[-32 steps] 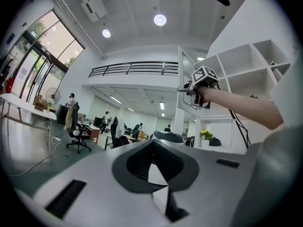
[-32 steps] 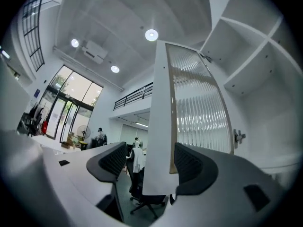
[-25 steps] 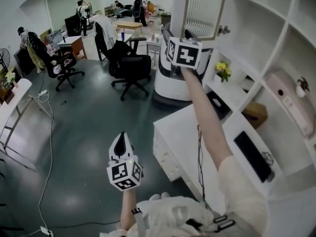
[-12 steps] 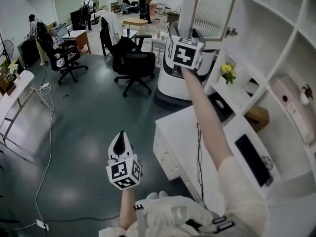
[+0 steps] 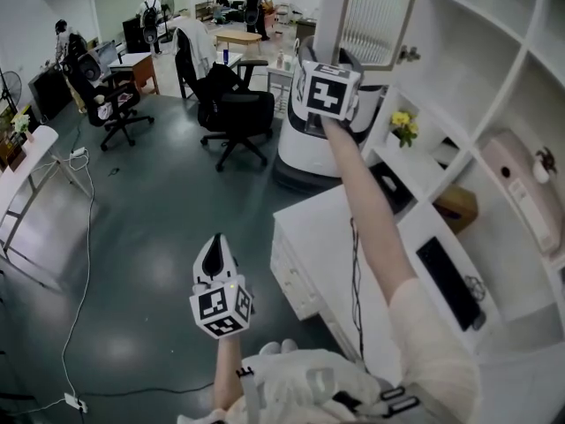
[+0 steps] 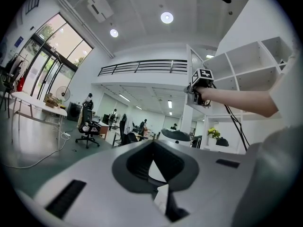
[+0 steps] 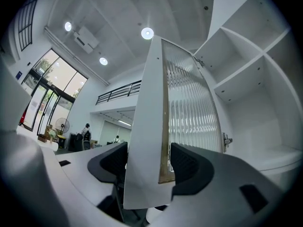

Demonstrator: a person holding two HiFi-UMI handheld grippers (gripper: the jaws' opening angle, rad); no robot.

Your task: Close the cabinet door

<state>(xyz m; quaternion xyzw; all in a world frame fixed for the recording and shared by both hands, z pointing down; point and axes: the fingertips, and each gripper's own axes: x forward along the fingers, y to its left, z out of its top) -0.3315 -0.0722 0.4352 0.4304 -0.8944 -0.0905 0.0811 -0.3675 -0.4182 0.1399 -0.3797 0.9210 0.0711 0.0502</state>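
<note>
The cabinet door [image 5: 378, 14], white-framed with ribbed glass, stands swung out from the white shelf unit [image 5: 494, 87] at the upper right. My right gripper [image 5: 339, 58] is raised at arm's length and shut on the door's lower outer edge. In the right gripper view the door frame [image 7: 144, 126] sits pinched between both pads, the ribbed pane [image 7: 191, 112] to its right. My left gripper [image 5: 214, 256] hangs low over the floor, shut and holding nothing [image 6: 152, 151]. The left gripper view shows the right gripper [image 6: 200, 78] at the door [image 6: 193, 63].
A white counter [image 5: 322, 237] lies below the door, with a black keyboard [image 5: 446, 281] on a shelf. Yellow flowers [image 5: 402, 126], a cardboard box [image 5: 455, 203] and a pink object [image 5: 521, 184] sit in the shelves. A white machine [image 5: 305, 144] and office chairs [image 5: 234, 113] stand behind.
The right gripper has stayed clamped on the door edge. Door and gripper sit almost where they were; only the head view has shifted a little. The left gripper has not moved.
</note>
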